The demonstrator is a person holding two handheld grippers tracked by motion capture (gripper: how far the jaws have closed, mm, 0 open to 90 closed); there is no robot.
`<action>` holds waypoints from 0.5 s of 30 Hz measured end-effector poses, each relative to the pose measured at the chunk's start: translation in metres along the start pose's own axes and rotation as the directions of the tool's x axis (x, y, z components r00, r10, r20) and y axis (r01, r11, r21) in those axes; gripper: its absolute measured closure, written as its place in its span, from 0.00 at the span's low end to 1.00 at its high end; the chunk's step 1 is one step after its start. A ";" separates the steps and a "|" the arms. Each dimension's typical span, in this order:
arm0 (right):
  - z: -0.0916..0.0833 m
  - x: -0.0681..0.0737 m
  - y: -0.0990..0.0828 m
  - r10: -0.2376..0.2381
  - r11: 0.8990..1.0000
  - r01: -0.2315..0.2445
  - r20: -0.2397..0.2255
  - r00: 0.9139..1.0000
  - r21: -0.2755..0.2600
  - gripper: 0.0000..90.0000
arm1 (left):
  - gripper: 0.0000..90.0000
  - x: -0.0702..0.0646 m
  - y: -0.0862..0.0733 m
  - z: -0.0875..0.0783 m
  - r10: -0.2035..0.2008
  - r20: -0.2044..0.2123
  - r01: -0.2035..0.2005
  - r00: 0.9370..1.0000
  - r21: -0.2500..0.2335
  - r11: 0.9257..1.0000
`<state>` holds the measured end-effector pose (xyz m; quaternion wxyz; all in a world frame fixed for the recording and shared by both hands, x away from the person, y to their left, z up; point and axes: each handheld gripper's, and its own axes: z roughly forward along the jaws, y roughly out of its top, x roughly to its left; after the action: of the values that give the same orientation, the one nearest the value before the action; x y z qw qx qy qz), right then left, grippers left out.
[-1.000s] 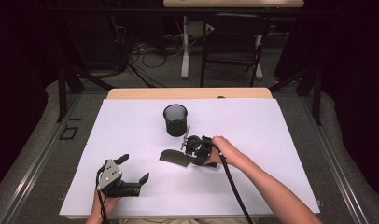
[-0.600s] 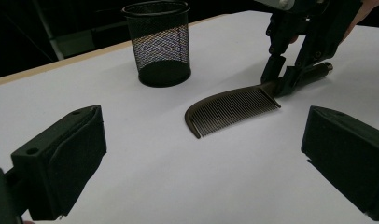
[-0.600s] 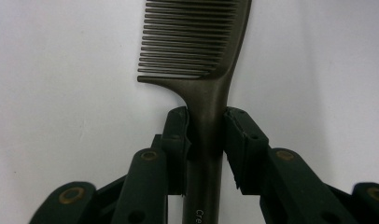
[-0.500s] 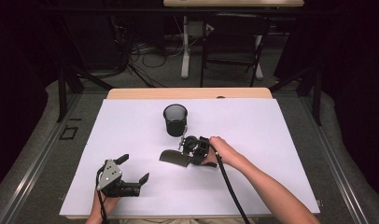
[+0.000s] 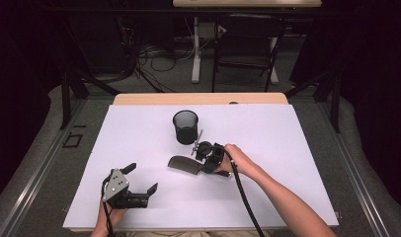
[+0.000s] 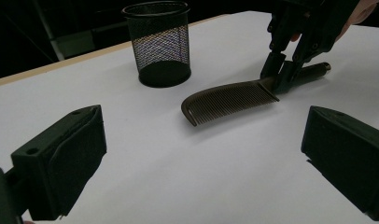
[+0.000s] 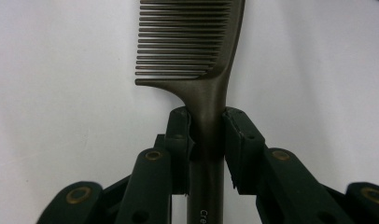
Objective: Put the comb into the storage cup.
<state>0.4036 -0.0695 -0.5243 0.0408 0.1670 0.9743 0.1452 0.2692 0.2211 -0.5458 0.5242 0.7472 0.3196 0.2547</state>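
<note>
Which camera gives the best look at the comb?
The left gripper view: the whole comb lies flat, teeth and handle visible, beside the mesh cup. The right gripper view shows the comb's handle close up between the right gripper pads. The high view shows the comb small and dark.

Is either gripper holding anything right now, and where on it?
The right gripper has just closed on the comb, pads against its handle just behind the teeth. The left gripper is open, holding nothing.

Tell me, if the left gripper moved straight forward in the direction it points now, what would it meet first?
Probably the comb: it lies flat on the white table, directly ahead between the open left gripper jaws. The mesh cup stands farther back, off to the side.
</note>
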 end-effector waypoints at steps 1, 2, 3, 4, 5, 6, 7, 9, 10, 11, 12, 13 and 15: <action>-0.002 0.000 0.000 -0.001 1.000 0.001 0.001 1.000 -0.002 0.81 | 0.00 0.000 0.000 0.000 0.000 -0.001 0.000 1.000 0.000 1.000; -0.003 0.000 -0.001 -0.003 1.000 0.003 0.001 1.000 -0.012 0.81 | 0.00 0.000 0.000 0.000 0.000 -0.001 0.000 1.000 0.000 1.000; -0.005 0.001 -0.002 0.000 1.000 0.000 0.001 1.000 -0.020 0.81 | 0.00 0.000 0.000 0.000 0.000 -0.001 0.000 1.000 -0.001 1.000; -0.007 0.001 -0.003 0.004 1.000 -0.004 0.001 1.000 -0.026 0.81 | 0.00 0.000 0.000 0.000 0.000 -0.001 0.000 1.000 0.000 1.000; -0.009 0.001 -0.003 0.005 1.000 -0.005 0.004 1.000 -0.029 0.81 | 0.00 0.000 0.000 0.000 0.000 0.000 0.000 1.000 0.000 1.000; -0.011 0.002 -0.004 0.007 0.999 -0.007 0.003 1.000 -0.040 0.81 | 0.00 0.000 0.000 0.000 -0.001 0.000 0.001 1.000 0.000 1.000; -0.012 0.002 -0.005 0.009 0.998 -0.009 0.003 1.000 -0.054 0.81 | 0.00 0.000 0.000 0.000 -0.001 0.000 0.001 1.000 0.000 1.000; -0.015 0.003 -0.007 0.014 0.998 -0.014 0.005 1.000 -0.061 0.81 | 0.00 0.000 0.000 0.000 -0.001 0.000 0.001 1.000 0.000 1.000; -0.016 0.003 -0.008 0.012 0.997 -0.011 0.007 1.000 -0.071 0.81 | 0.00 0.000 0.000 0.001 -0.003 0.000 0.003 1.000 -0.001 1.000; -0.017 0.003 -0.009 0.016 0.997 -0.016 0.004 1.000 -0.082 0.81 | 0.00 0.000 0.000 0.001 0.001 -0.001 -0.001 1.000 0.001 1.000; -0.018 0.003 -0.010 0.013 0.997 -0.013 0.008 1.000 -0.083 0.81 | 0.00 0.000 0.000 0.001 0.000 -0.001 0.000 1.000 0.001 1.000; -0.020 0.003 -0.011 0.018 0.996 -0.017 0.009 1.000 -0.093 0.81 | 0.00 0.000 0.000 0.001 0.000 -0.001 0.000 1.000 0.001 1.000; -0.022 0.004 -0.013 0.023 0.994 -0.021 0.011 1.000 -0.112 0.81 | 0.00 0.000 0.000 0.001 0.001 -0.001 -0.001 1.000 0.001 1.000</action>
<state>0.3932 -0.0862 -0.5072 0.0543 0.1760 0.9626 0.1989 0.2697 0.2203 -0.5461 0.5237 0.7474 0.3196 0.2549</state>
